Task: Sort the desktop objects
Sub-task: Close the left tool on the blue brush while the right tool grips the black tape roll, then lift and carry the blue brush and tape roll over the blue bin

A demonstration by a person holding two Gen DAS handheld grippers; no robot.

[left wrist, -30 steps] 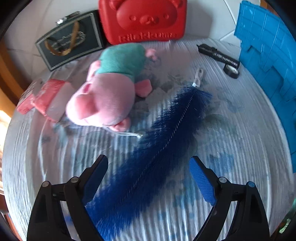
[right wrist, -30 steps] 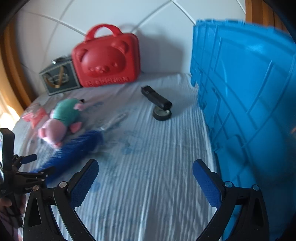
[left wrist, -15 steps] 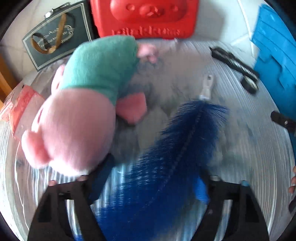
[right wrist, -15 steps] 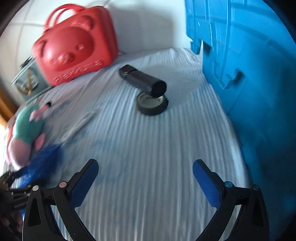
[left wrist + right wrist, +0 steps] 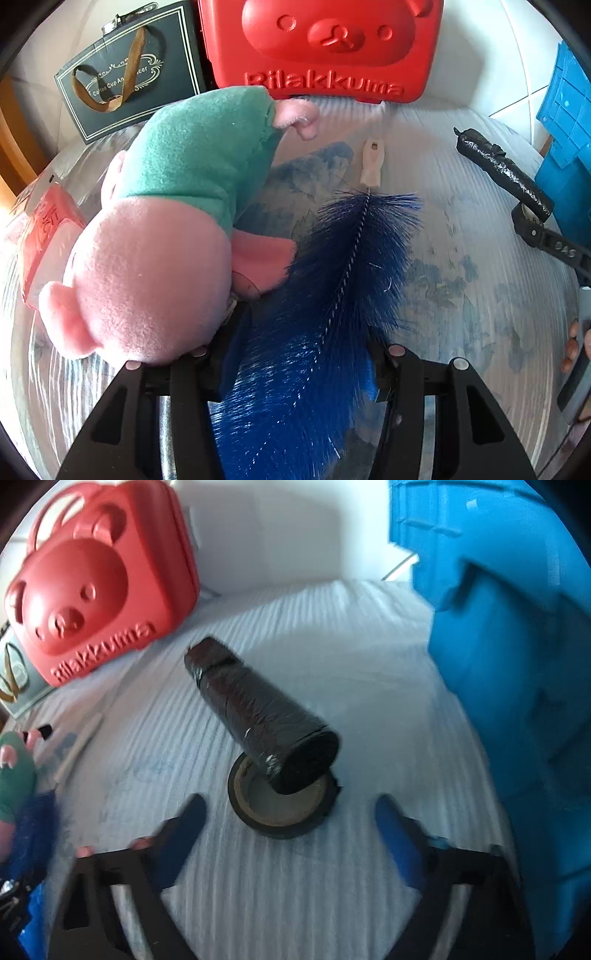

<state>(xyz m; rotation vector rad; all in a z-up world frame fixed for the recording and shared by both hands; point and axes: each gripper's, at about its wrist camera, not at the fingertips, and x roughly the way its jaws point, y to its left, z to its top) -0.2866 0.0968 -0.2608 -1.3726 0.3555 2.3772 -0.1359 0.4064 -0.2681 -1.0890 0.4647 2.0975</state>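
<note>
1. While the left tool has been closing, the blue bottle brush sits between its jaws; bristles fill the gap, and the pads look pressed into them, so I read it as clenched on the brush.
2. Right tool has also been narrowing, but stands released; the black tape ring lies just ahead, untouched, with the black wrapped roll resting on its rim.
3. Sorting looks barely begun: plush pig, brush, roll and tape all lie on the striped worktop; nothing is seen in the blue crate.
4. Left view alone shows the brush's pale handle and the dark gift box.
5. Right view alone shows the tape's open core.
</note>
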